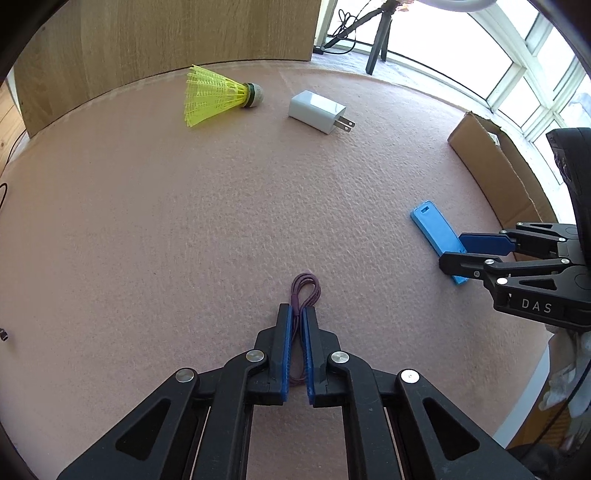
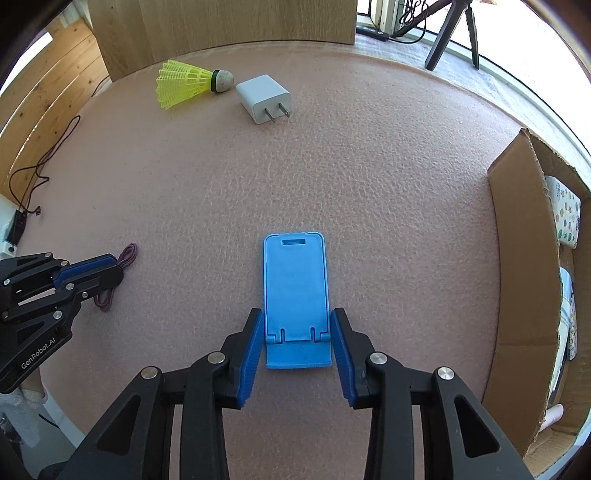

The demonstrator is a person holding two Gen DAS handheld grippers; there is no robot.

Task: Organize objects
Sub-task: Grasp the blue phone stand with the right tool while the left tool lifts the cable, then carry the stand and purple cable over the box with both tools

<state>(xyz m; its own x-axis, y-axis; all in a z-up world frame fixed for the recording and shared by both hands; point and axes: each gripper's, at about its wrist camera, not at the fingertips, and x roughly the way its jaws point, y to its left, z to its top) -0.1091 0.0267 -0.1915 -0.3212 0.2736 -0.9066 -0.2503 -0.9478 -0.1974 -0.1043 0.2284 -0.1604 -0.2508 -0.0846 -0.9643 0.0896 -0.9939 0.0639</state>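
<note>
Pink textured matting [image 1: 184,221] covers the work surface, with a pale wood panel [image 1: 166,33] standing along its far edge and bright windows at the upper right of the left wrist view.

Low in the centre of that view, the left gripper [image 1: 297,314] has its blue pads pinched together on a small coil of purple cord [image 1: 306,290]; the loop of the cord pokes out beyond the fingertips and lies on the mat.

In the right wrist view a blue folding phone stand [image 2: 295,288] lies flat in the lower centre of the frame. The right gripper [image 2: 297,321] straddles its near, hinged end at a narrow setting, one blue pad close against each side edge; whether the pads actually press on the plastic cannot be told.

In the upper left of both views, well apart from the grippers, a yellow shuttlecock [image 2: 188,83] lies on its side, cork end toward a white plug adapter [image 2: 264,98] just beside it, prongs pointing toward the camera.

An open cardboard box [image 2: 517,258] stands at the right edge of the mat, with patterned packets [image 2: 565,218] inside it. Dark tripod legs [image 2: 454,33] rise at the top right.
</note>
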